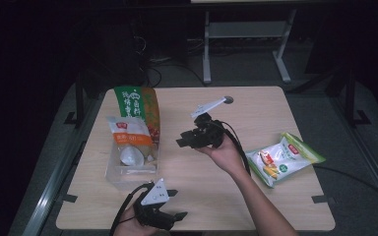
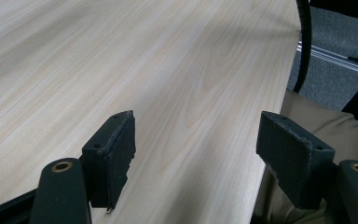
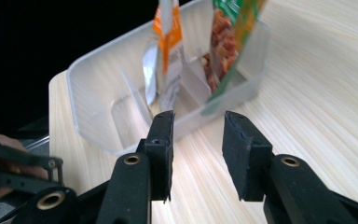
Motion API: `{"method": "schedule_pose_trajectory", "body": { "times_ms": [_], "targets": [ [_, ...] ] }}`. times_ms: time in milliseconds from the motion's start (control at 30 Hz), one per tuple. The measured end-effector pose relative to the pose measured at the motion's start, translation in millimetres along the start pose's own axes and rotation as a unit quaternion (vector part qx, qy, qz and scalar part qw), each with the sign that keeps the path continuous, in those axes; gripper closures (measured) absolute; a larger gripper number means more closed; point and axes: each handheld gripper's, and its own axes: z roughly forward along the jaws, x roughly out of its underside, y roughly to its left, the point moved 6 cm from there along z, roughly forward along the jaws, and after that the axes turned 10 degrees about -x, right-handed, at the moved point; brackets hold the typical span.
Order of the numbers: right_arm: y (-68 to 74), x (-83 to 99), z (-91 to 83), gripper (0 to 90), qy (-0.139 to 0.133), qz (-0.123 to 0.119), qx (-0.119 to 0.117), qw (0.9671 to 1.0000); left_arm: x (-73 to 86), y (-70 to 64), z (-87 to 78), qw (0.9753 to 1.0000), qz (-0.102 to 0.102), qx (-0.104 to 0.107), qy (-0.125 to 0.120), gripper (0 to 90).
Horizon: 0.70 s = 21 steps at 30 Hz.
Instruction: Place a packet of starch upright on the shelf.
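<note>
A clear plastic bin (image 1: 128,175) stands at the table's left, divided into compartments. A green and orange snack bag (image 1: 140,105) stands upright at its far end, with a white and orange bag (image 1: 128,135) in front of it. A third bag (image 1: 283,160), green, white and yellow, lies flat at the table's right. My right gripper (image 1: 182,139) hovers mid-table, open and holding nothing, with its jaws pointing at the bin (image 3: 98,93) a short way off. Its view shows the white bag (image 3: 165,51) and the green bag (image 3: 228,37). My left gripper (image 1: 177,204) is open over bare wood at the front edge.
The wooden table (image 1: 226,196) has a round cable hole (image 1: 228,99) at the back. Cables trail from both grippers. In the left gripper view (image 2: 196,126), the table's front edge and the person's tan trousers (image 2: 317,126) lie to the right. A desk frame (image 1: 246,34) stands behind.
</note>
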Motion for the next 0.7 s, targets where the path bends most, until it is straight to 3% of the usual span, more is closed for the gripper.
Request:
{"method": "schedule_pose_trajectory", "body": {
  "times_ms": [267,367,700],
  "targets": [
    [-10.5,22.6,-26.5,61.8,0.000,0.025,0.020,0.9995,-1.1,1.9,0.8,0.9999,0.013,-0.002,-0.002,27.7],
    [-13.9,29.7,-35.7,61.5,-0.001,0.030,0.028,0.9992,-1.0,0.4,1.0,1.0000,0.006,0.001,-0.001,27.7],
    [-22.3,53.2,-59.9,60.0,-0.004,0.053,0.050,0.9973,-2.2,0.5,1.7,0.9999,0.012,0.001,-0.005,27.5]
  ]
}}
